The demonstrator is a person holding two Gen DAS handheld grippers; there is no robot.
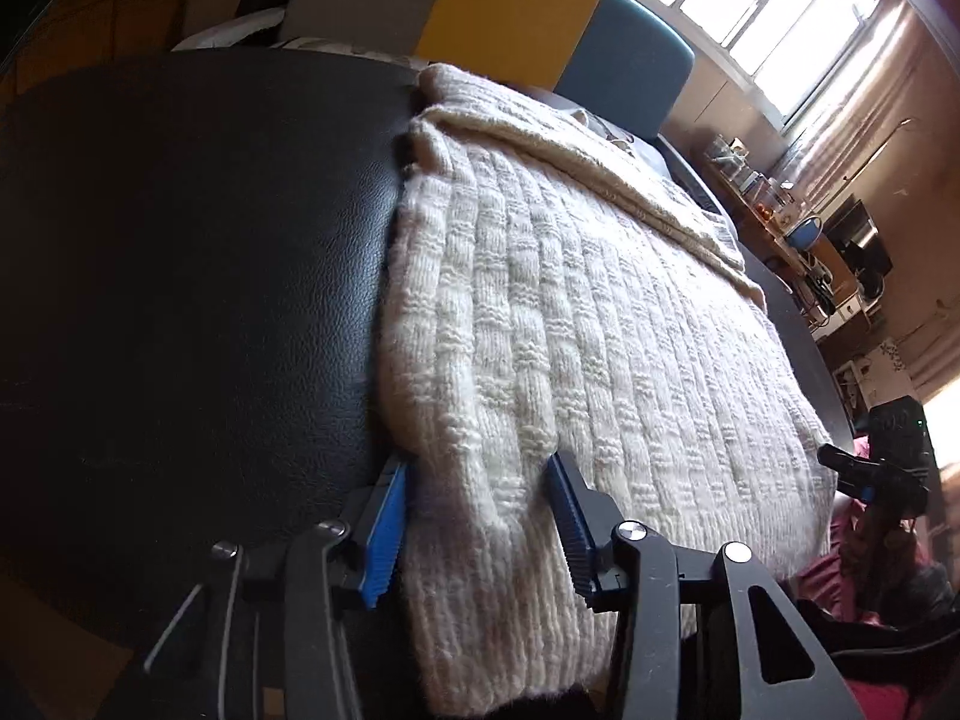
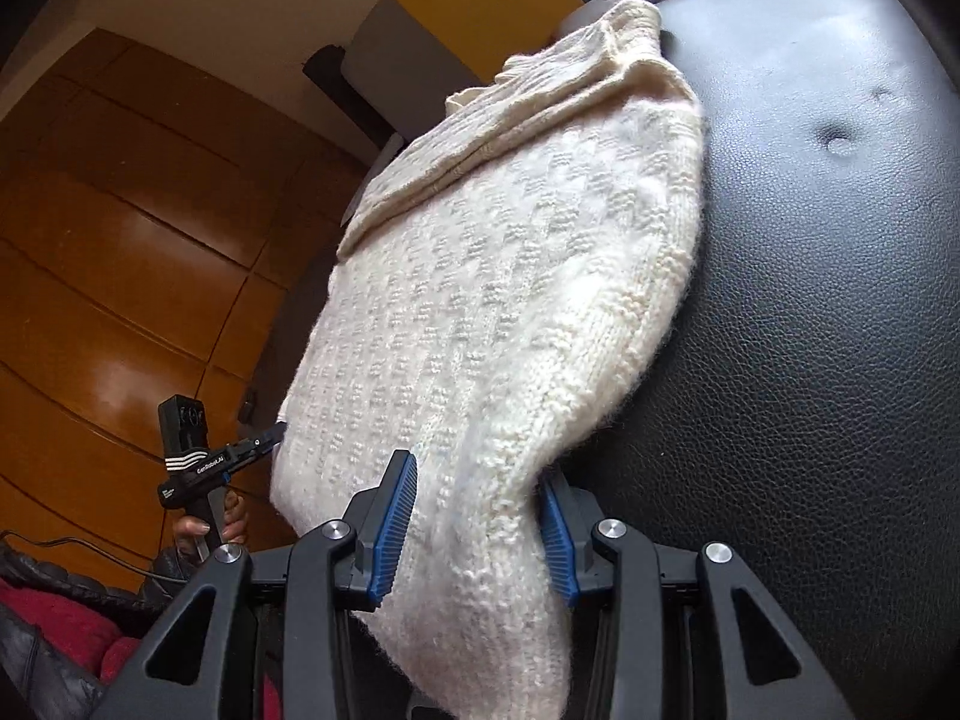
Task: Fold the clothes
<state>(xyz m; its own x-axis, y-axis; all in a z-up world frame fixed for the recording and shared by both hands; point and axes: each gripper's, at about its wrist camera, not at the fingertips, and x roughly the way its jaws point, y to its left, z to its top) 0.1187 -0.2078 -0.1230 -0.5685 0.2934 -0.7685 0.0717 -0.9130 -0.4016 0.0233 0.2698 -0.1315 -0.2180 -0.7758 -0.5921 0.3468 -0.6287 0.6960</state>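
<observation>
Two hand-held grippers are seen at the near hem of a cream knitted sweater. The left hand-held gripper straddles one hem corner, its blue pads standing apart on either side of the knit; whether they press it cannot be told. The right hand-held gripper brackets the other corner, its pads lying against the fabric, though a firm clench cannot be confirmed. The sweater is spread flat on a black leather-textured surface, its hem hanging over the near edge. Its long axis runs away from the grippers, ribs lengthwise, with a folded-over part lying at the far end. Beyond, yellow and blue panels are seen, then a bright window with curtains. A cluttered shelf is seen to the right, and wooden panelling in the right wrist view.
</observation>
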